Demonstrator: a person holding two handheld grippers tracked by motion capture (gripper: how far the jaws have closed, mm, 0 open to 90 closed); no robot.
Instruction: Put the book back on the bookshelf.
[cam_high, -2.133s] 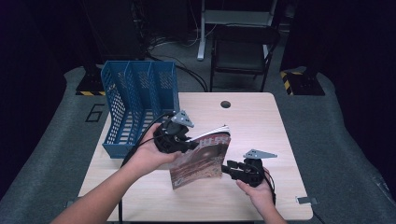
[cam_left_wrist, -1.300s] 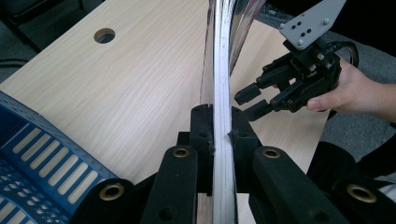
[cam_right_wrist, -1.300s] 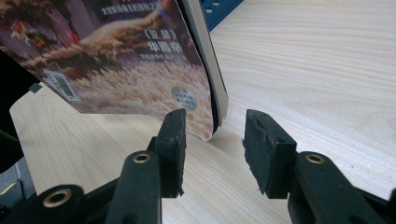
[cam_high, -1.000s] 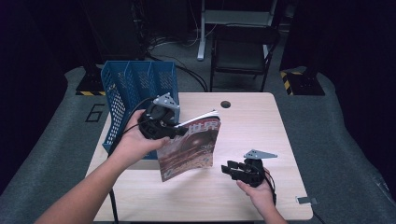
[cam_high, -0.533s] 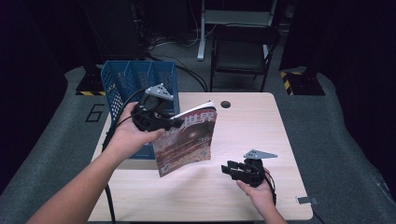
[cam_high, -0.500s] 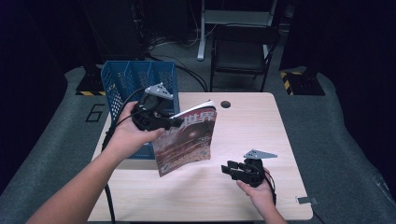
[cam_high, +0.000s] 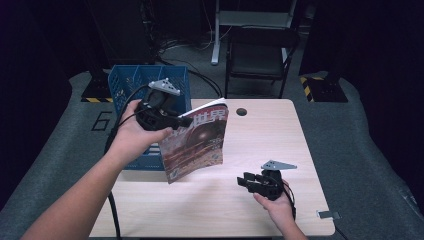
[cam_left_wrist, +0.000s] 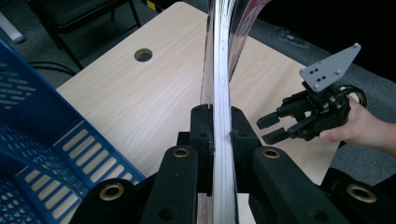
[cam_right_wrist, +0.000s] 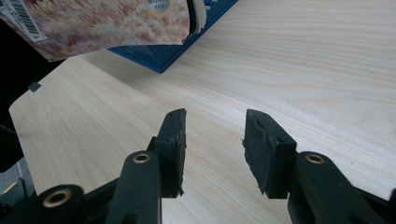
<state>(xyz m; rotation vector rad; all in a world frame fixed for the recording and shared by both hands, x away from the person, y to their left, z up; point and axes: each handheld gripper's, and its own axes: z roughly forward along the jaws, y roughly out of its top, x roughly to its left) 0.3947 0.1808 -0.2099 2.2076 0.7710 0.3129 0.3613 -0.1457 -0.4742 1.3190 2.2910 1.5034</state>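
Dark floor and cables ring the pale tabletop (cam_high: 280, 140) in the high view, where the left tongs (cam_high: 181, 121) clamp a magazine (cam_high: 196, 145) by its top edge so it hangs free, centre-left, beside the blue file basket (cam_high: 131, 85) (likely its destination). Left gripper view: jaws pinch the magazine's (cam_left_wrist: 219, 84) edge at centre. Right gripper view: right tongs (cam_right_wrist: 214, 140) stand half-open, empty, low over the wood.

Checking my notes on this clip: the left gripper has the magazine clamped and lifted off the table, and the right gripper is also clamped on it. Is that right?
Not quite. The left gripper does clamp the magazine clear of the table, but the right gripper holds nothing: the right gripper view shows its jaws apart over bare wood.
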